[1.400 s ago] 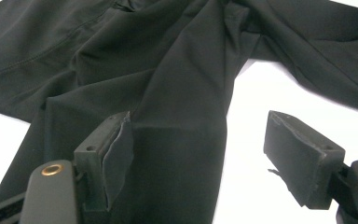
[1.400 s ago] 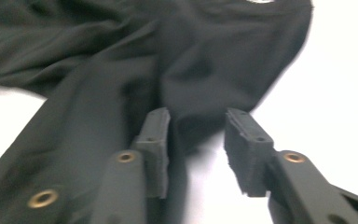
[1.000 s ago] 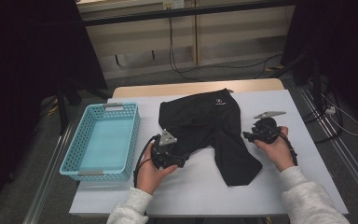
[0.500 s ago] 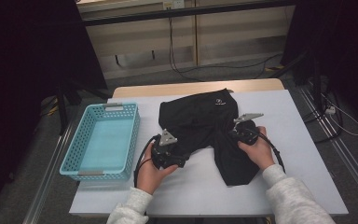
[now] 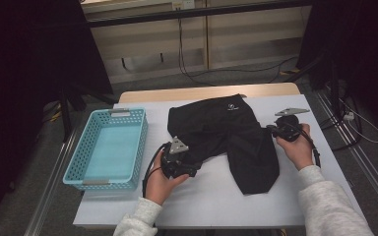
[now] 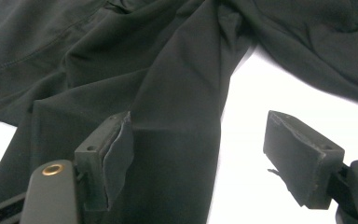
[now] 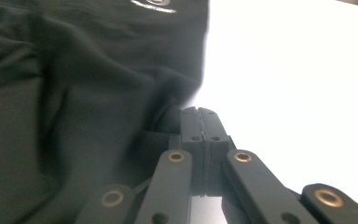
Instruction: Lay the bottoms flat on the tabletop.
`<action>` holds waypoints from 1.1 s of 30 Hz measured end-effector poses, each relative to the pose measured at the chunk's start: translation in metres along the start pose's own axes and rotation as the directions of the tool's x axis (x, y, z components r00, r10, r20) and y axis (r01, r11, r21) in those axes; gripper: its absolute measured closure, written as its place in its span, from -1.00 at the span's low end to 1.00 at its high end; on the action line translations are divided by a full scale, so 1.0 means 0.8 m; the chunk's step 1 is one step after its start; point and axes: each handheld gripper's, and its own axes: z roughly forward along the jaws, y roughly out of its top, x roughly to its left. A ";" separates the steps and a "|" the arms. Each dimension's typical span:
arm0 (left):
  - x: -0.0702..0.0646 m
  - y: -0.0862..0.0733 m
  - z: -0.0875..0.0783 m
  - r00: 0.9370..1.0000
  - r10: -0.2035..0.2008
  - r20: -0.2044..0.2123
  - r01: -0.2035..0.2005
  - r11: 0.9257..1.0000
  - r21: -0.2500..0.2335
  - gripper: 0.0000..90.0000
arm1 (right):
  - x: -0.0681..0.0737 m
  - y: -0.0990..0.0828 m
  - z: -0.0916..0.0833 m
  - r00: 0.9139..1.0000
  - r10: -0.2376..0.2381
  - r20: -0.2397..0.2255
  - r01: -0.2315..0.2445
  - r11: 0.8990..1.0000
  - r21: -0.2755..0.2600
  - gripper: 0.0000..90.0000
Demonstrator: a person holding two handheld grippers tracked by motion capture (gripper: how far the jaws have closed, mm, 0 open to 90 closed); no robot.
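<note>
One white table (image 5: 216, 206), blue basket (image 5: 109, 147), prob. dark room.

Item: one pair of black, smooth-fabric shorts (image 5: 226, 135) with a small white logo print near the waistband. I am seeing it lying flat on the white table top (image 5: 216, 196), roughly at the middle, waistband pointing toward the far edge. One leg is stretching toward the near right, the other is lying creased and bunched toward the near left.

text: none legible | black garment (image 5: 226, 129): small white logo (image 5: 234, 108), too small to read
</note>
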 end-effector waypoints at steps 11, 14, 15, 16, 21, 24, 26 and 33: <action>-0.001 -0.001 0.003 1.000 0.006 0.016 -0.006 1.000 0.012 -0.46 | 0.011 -0.046 -0.012 0.999 -0.042 0.005 0.042 0.997 0.064 0.39; -0.002 -0.001 0.004 1.000 0.007 0.018 -0.007 1.000 0.011 -0.46 | 0.010 -0.050 -0.013 1.000 -0.006 -0.030 0.008 0.999 0.053 0.64; -0.003 0.000 0.005 1.000 0.009 0.018 -0.009 1.000 0.012 -0.46 | 0.011 -0.051 -0.014 0.999 -0.001 -0.051 0.003 0.999 0.050 0.83; -0.003 -0.001 0.005 1.000 0.009 0.019 -0.010 1.000 0.012 -0.46 | 0.013 -0.051 -0.015 0.997 -0.007 -0.075 0.012 0.998 0.054 0.96; -0.004 -0.001 0.007 1.000 0.017 0.023 -0.017 1.000 0.019 -0.46 | 0.016 -0.064 -0.043 0.994 0.023 -0.109 -0.014 0.996 0.083 0.99; -0.005 -0.002 0.009 1.000 0.017 0.022 -0.017 1.000 0.020 -0.46 | 0.015 -0.073 -0.053 0.993 0.036 -0.116 -0.024 0.994 0.102 0.99; -0.007 0.000 0.008 0.999 0.021 0.024 -0.022 1.000 0.022 -0.46 | 0.013 -0.081 -0.062 0.992 0.050 -0.117 -0.037 0.993 0.109 0.99; -0.011 0.004 0.009 0.999 0.031 0.029 -0.031 0.999 0.017 -0.46 | 0.011 -0.077 -0.063 0.996 0.019 -0.082 -0.016 0.999 0.039 0.63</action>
